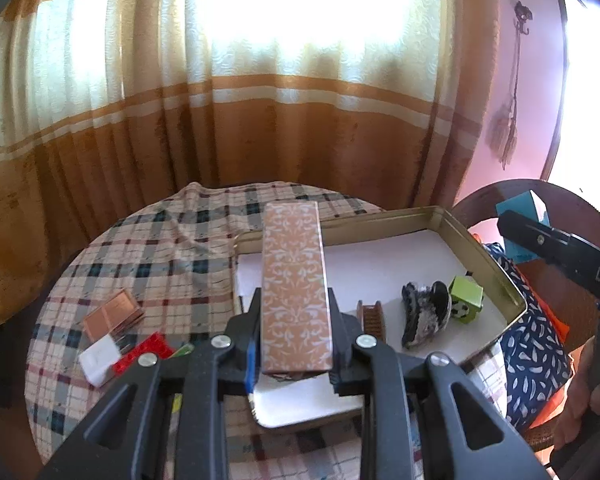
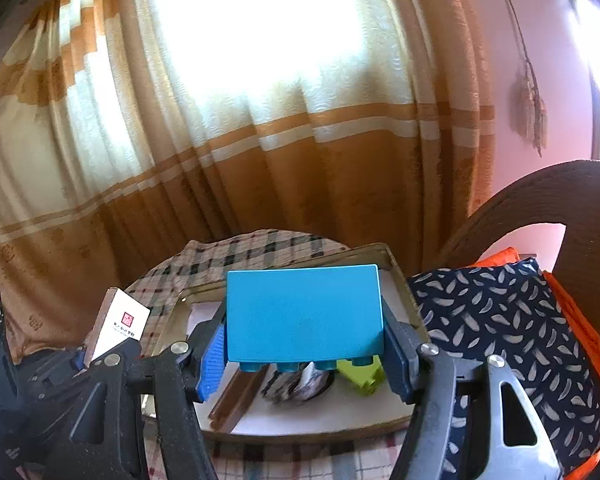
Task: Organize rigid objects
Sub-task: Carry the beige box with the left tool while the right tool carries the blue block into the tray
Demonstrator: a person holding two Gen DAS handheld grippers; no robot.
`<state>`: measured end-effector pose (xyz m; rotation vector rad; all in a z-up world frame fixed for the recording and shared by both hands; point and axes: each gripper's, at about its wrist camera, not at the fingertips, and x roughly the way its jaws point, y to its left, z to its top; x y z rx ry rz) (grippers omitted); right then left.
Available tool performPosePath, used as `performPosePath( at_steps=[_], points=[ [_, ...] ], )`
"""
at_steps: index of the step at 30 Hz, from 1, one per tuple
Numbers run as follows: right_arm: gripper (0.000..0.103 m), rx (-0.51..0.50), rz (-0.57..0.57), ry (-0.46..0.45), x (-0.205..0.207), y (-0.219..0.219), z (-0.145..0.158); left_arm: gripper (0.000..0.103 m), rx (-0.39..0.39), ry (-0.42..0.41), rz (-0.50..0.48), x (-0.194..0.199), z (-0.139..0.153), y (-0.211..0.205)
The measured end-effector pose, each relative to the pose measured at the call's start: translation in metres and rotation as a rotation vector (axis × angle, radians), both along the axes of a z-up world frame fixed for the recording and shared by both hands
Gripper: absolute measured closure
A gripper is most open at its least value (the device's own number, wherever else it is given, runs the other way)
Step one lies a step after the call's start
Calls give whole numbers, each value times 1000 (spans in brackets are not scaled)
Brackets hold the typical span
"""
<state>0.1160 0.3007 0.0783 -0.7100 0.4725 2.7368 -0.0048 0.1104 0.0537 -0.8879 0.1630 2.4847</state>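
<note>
My left gripper is shut on a long orange box with a white leaf pattern, held above the near left part of the gold tin tray. The box's white end with a red seal shows at the left of the right wrist view. My right gripper is shut on a blue studded block over the same tray's rim. In the tray lie a brown ridged piece, a dark shell-like item and a green cube.
On the checked tablecloth, left of the tray, lie a copper-coloured case, a white card and a red piece. A navy patterned cushion on a wooden chair sits right of the tray. Curtains hang behind.
</note>
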Motion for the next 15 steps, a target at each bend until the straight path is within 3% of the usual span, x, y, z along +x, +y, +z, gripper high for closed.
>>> performPosePath(
  at_steps=[15],
  points=[
    [36, 16, -40, -37, -33, 18, -15, 79, -44, -51, -10, -23, -14, 41]
  ],
)
